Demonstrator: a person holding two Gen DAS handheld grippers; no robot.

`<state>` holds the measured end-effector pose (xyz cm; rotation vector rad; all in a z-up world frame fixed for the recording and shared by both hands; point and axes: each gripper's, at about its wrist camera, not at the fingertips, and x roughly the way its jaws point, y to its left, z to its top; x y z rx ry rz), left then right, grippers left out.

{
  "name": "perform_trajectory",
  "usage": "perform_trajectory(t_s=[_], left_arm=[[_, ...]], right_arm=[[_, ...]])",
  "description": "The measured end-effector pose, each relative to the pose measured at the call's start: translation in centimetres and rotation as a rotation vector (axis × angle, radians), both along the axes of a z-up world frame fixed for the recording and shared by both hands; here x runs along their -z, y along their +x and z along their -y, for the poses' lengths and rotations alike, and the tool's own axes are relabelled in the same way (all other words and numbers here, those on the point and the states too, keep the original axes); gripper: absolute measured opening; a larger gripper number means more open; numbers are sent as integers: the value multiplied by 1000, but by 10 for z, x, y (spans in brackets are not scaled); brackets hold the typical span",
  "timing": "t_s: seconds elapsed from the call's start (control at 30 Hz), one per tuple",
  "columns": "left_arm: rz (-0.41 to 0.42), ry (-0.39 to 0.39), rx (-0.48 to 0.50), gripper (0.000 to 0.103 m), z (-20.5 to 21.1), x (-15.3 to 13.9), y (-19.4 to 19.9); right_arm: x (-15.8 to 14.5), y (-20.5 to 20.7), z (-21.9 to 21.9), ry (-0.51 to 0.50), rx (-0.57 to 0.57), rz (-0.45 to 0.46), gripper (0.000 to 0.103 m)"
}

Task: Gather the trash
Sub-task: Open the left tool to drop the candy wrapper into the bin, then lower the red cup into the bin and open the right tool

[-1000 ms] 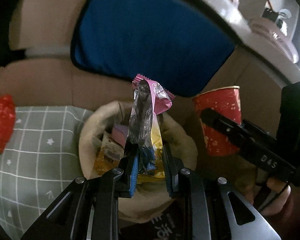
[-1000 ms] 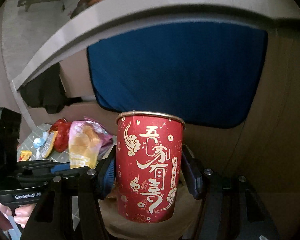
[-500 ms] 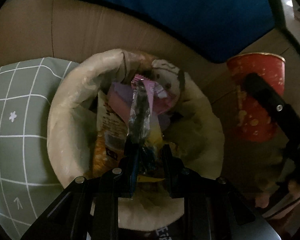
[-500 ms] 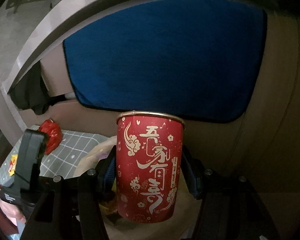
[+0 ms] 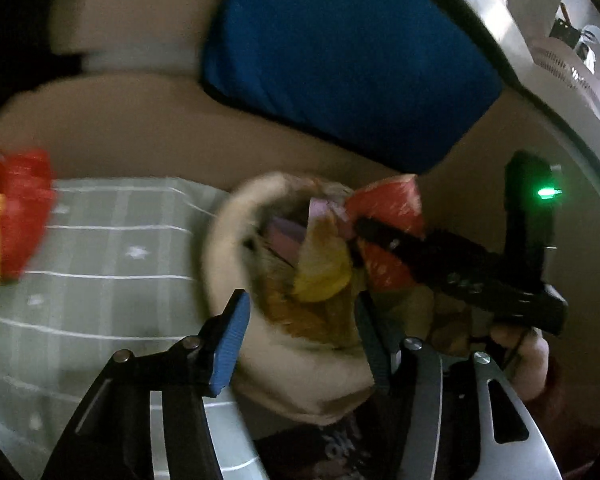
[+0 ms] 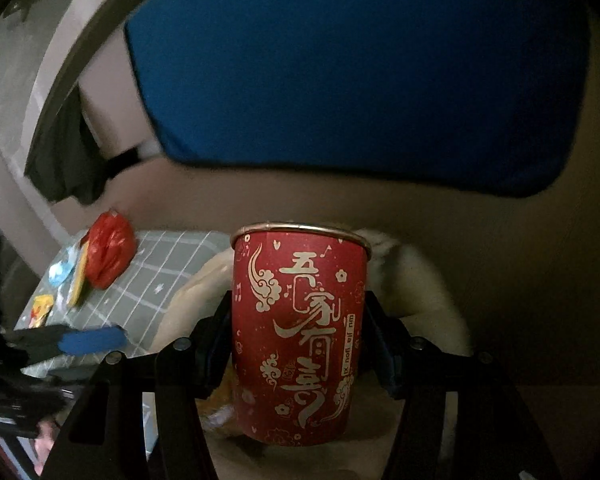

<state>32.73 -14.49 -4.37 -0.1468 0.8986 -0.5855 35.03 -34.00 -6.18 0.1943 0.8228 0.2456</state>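
A beige trash bag [image 5: 236, 224] stands open beside the checked cloth and holds several wrappers [image 5: 320, 276], pink, yellow and orange. My left gripper [image 5: 300, 332] is open and empty over the bag's near rim. My right gripper [image 6: 296, 344] is shut on a red paper cup [image 6: 300, 328] with gold lettering, upright over the bag [image 6: 420, 288]. In the left wrist view the cup [image 5: 388, 208] sits at the bag's far right rim, held by the right gripper's fingers [image 5: 452, 260].
A grey-green checked cloth [image 5: 100, 260] covers the table. A red wrapper [image 6: 110, 248] and small blue and yellow wrappers [image 6: 62, 272] lie at its far left. A blue cushion [image 6: 360, 72] on a beige sofa is behind. A shelf edge runs upper right.
My left gripper opened and let the pink and yellow wrapper fall into the bag, then pulled back. My right gripper brought the red cup over the bag.
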Motion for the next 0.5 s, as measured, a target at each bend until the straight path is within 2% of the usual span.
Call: perform_trajectory(t_s=[0.17, 0.3, 0.37, 0.43, 0.5], left_arm=[[109, 23, -144, 58, -39, -21, -22], [193, 43, -241, 59, -64, -34, -38], [200, 35, -263, 59, -74, -36, -40], [188, 10, -262, 59, -85, -39, -46], [184, -8, -259, 59, -94, -40, -53]], right_arm=[[32, 21, -16, -34, 15, -139, 59], [41, 27, -11, -26, 57, -211, 59], [42, 26, -9, -24, 70, -222, 59], [36, 19, -9, -33, 79, -194, 61], [24, 6, -10, -58, 85, -139, 69]])
